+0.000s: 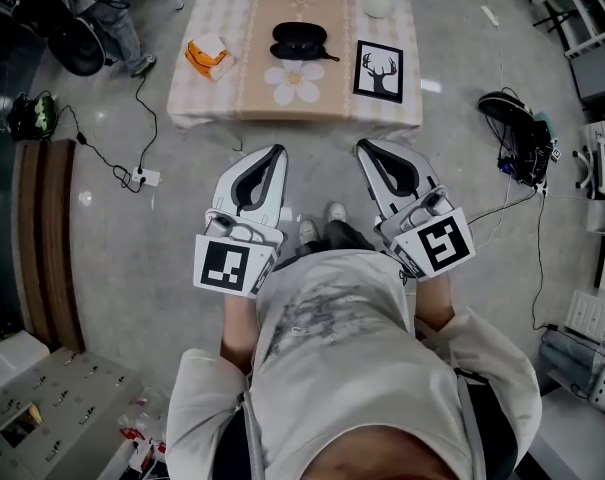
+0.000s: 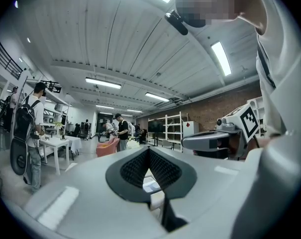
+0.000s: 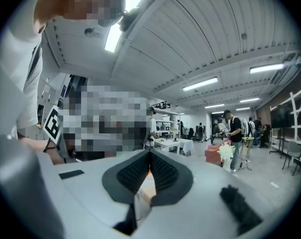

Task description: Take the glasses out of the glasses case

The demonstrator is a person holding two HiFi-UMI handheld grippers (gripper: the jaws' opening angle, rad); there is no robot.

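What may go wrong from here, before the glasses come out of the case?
Left gripper and right gripper are both shut; unopened, they may just push the glasses case. The framed deer picture beside it might be knocked. The floor power strip near the table is a tripping hazard.

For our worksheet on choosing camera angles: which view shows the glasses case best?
The head view: the black glasses case lies on the table, seen whole from above. Both gripper views look across the room and ceiling past their shut jaws; neither shows the case.
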